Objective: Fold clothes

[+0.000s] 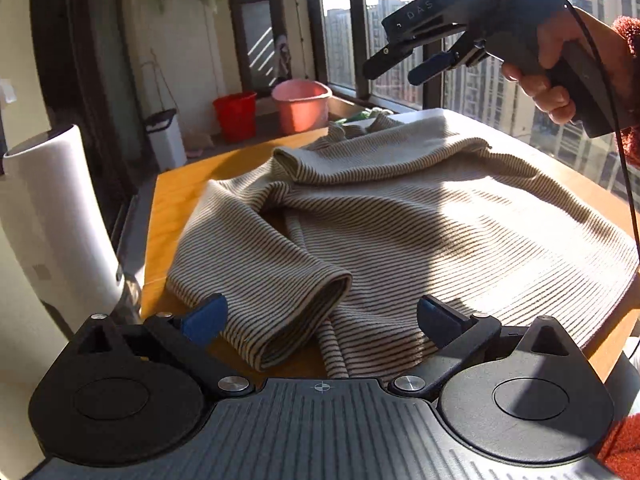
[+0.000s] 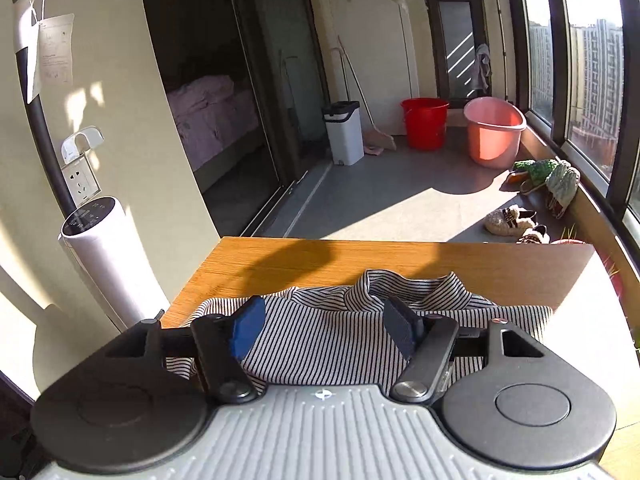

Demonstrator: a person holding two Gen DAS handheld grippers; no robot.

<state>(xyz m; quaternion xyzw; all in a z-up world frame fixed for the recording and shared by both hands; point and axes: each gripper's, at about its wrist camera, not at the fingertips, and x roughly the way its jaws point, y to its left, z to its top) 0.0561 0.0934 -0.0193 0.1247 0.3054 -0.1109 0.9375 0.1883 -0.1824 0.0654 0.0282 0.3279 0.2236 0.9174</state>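
Striped sweater (image 1: 400, 216) lies on table (image 1: 176, 192), sleeve just ahead of left gripper (image 1: 320, 316); right gripper (image 1: 396, 66) hovers above. Both w/ jaws apart, empty. Mid-fold; next, prob. pinch the sleeve.

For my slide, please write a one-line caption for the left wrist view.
Left gripper open over a striped sweater on a wooden table; right gripper open above it.

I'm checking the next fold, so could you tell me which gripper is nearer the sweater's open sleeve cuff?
Left. The left gripper sits low with the sleeve cuff between its open fingers; the right gripper hangs open, high above the sweater's far side.
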